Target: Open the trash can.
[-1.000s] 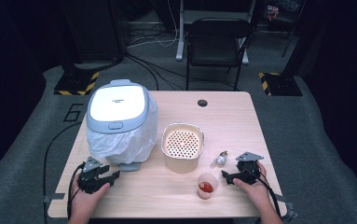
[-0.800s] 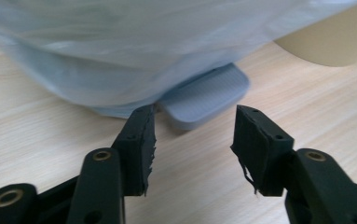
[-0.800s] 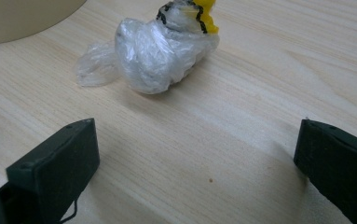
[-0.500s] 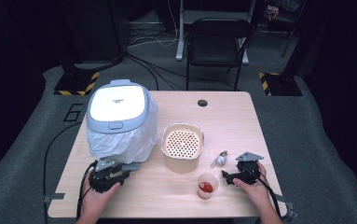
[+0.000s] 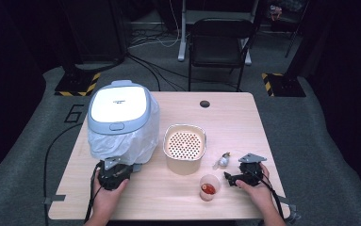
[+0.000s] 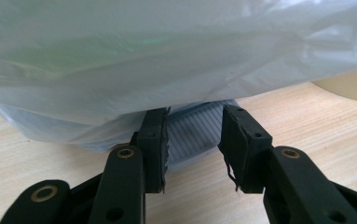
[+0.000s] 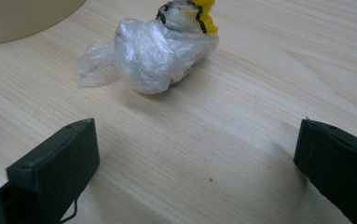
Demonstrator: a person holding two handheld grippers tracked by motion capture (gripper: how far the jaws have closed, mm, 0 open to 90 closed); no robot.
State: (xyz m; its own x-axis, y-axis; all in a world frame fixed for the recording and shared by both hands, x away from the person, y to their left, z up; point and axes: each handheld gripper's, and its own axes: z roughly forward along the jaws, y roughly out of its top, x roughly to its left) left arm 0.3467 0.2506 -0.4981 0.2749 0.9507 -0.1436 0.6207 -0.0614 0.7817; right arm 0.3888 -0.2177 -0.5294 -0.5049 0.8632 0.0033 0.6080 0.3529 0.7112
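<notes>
At the table's near edge, the left gripper (image 6: 192,140) is clamping the cooker's (image 5: 119,117) ribbed tab (image 6: 192,133); the right gripper (image 7: 195,172) is sitting wide open near a little bag (image 7: 160,44).

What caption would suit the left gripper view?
Left tongs closed on a ribbed grey tab beneath the plastic-wrapped appliance.

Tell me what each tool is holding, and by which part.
The left tool grips the bag-covered appliance by the ribbed grey tab at its base. The right tool is open and holds nothing.
</notes>
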